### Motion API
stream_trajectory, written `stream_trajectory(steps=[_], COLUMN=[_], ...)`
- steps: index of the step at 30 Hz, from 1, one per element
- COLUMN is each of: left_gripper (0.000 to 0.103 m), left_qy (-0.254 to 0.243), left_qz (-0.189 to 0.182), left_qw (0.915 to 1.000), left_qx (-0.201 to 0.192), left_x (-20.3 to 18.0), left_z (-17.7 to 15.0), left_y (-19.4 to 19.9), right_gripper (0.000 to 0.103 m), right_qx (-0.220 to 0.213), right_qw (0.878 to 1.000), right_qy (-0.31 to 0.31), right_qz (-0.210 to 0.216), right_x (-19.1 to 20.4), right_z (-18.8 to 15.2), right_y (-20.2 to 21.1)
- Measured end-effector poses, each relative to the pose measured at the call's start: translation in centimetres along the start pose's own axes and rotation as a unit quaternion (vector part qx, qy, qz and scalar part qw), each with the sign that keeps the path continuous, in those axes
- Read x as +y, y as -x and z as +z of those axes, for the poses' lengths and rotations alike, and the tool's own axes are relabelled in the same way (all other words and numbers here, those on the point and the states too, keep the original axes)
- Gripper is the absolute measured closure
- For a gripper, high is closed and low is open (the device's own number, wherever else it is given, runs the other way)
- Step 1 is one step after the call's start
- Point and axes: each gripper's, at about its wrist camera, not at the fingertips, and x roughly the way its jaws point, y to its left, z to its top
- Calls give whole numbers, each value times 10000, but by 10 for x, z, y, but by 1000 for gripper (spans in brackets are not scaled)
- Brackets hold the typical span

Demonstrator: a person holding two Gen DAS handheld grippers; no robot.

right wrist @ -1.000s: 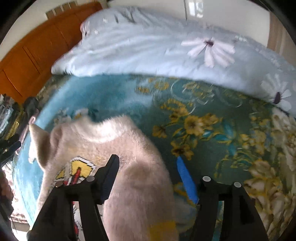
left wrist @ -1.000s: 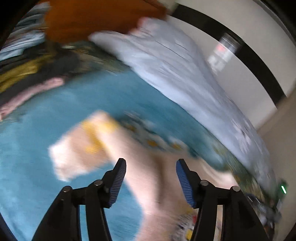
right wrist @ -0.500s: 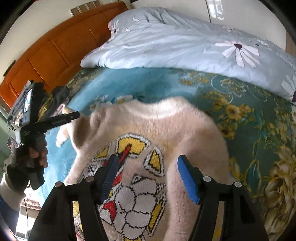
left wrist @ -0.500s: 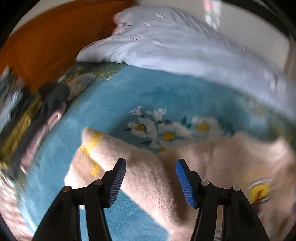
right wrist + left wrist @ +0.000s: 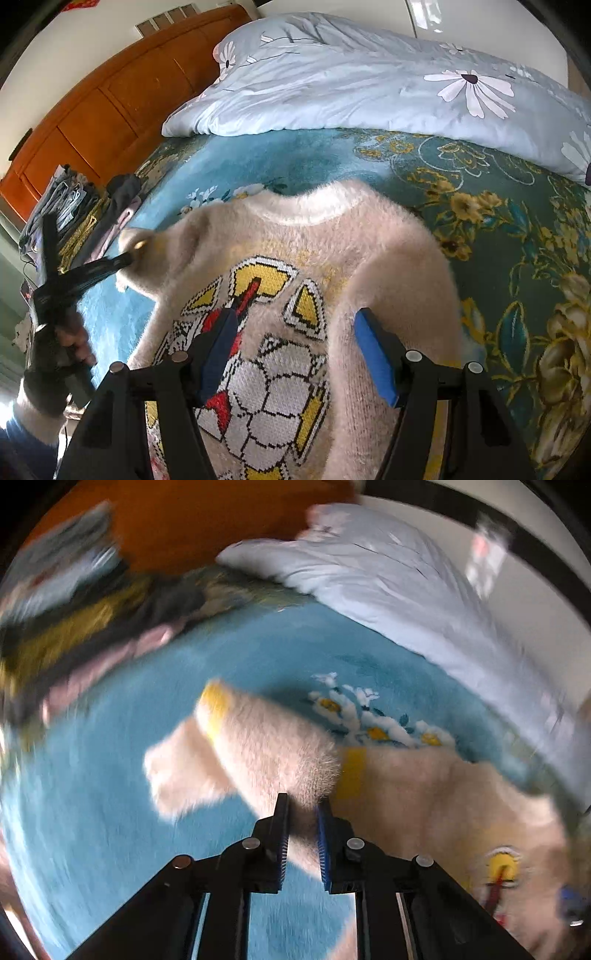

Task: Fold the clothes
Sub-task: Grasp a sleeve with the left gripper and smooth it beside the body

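Sweater [image 5: 295, 266] lies face-up on bed [image 5: 480, 229], left hand-held gripper [image 5: 302, 812] clenched on its sleeve [image 5: 266, 746], right hand-held gripper [image 5: 295, 354] released above chest; prob. carry sleeve flat across, w/o bunching.

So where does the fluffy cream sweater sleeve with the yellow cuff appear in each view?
Left wrist view: the fluffy cream sweater sleeve fills the centre, pinched between the left gripper fingers.
Right wrist view: it shows at centre left, held at the left gripper's tip.
Shared landmark: the pale blue daisy-print duvet.
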Motion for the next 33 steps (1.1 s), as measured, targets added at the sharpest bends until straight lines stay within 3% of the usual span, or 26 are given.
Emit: stream_trajectory(steps=[8,9,12,15,18,24,26,28,31,32,33], left_gripper=[89,89,86,84,72,62,56,54,57,62,87], left_qy=[1121,1045,306,-397,-1213,-2162,-2239,-2141,-1796,-1666,-1536], left_qz=[-241,-170,291,819,1533,2176,2335,2383,2127,1971,1797], left_qw=[9900,9913,9985,9958,9803,9503,9450,9462,9594,9650,9704], left_qx=[820,783,340,5,-290,-535,-481,-460,-450,-462,-484], left_x=[48,46,25,2,-21,-50,-51,-43,-27,-23,-19], left_z=[-31,-32,-29,-27,-26,3,15,26,38,40,41], left_y=[-10,-9,4,5,-5,-23,-32,-33,-25,-21,-17], right_gripper=[36,36,35,35,35,35,34,32,31,31,31], right_qx=[1,2,3,9,26,87,107,116,120,118,115], right_qw=[10000,10000,9999,9999,9998,9998,9998,9998,9998,9998,9998], right_qy=[-47,-22,-22,-54,-56,-35,-26,-12,35,29,22], right_qz=[82,73,98,144,171,148,143,160,160,160,161], right_x=[0,1,-1,-3,-4,-4,-3,-3,-3,-4,-4], right_z=[-4,-4,-5,-5,-6,-6,-6,-7,-8,-8,-9], right_y=[-3,-3,-4,-5,-5,-9,-10,-11,-11,-11,-11])
